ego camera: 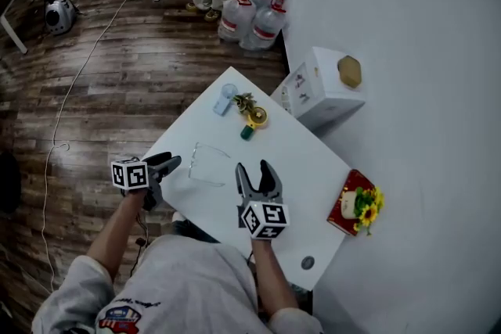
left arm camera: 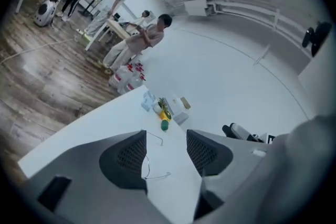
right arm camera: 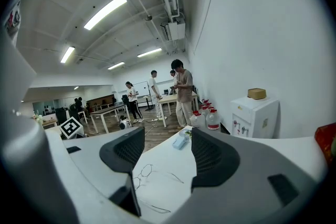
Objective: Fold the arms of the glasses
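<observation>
The glasses are thin wire-framed and lie on the white table with both arms spread out. My left gripper is at the table's left edge, just left of the glasses, open, with nothing between its pads. In the left gripper view the glasses lie on the table just ahead of the open left gripper, near its left pad. My right gripper stands open to the right of the glasses, apart from them. In the right gripper view the glasses lie ahead of the open right gripper.
At the table's far end lie a pale blue item, a yellow flower ornament and a small green piece. A white box stands by the wall. A red book with sunflowers lies right. Water jugs stand on the floor.
</observation>
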Available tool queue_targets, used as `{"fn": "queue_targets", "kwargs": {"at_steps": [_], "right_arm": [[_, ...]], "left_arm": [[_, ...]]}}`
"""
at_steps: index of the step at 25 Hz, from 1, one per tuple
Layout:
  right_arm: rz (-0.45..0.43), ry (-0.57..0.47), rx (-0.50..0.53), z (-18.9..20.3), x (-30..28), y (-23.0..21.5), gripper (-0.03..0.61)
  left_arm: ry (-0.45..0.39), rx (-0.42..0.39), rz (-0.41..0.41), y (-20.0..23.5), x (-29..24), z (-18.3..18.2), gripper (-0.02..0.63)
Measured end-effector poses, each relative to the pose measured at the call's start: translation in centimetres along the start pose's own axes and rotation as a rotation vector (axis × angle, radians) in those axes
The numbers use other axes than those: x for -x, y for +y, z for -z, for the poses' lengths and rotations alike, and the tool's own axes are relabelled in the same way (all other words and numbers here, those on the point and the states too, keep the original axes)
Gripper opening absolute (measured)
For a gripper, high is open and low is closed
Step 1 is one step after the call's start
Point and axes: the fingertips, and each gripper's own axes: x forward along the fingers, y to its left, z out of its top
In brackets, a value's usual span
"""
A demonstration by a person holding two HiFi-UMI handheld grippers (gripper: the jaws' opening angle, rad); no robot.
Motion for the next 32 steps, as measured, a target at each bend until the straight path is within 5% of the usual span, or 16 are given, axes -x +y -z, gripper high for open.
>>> {"fn": "queue_targets", "kwargs": {"at_steps": [3,8,17,32], "right_arm": [[0.022,0.018,-0.004,0.6,0.2,-1.4,0.264],[0.058,0.048,-0.024,1.8,0.6,-3.5,0.262],[0.102,0.068,-0.049,2.6,1.3,-6.2,0.259],[0.142,0.077,-0.071,3.1,2.0,-8.2,0.253]], "left_arm": [[0.072,0.095,0.040,1.2,-1.9,1.1,0.232],[0.140,0.111,0.003,3.5,-4.3,1.9,0.176],[0.262,0.366,0.021,6.4,-8.1,4.4,0.132],[0.330,0.435,0.010,7.0,-10.3,5.6,0.072]]}}
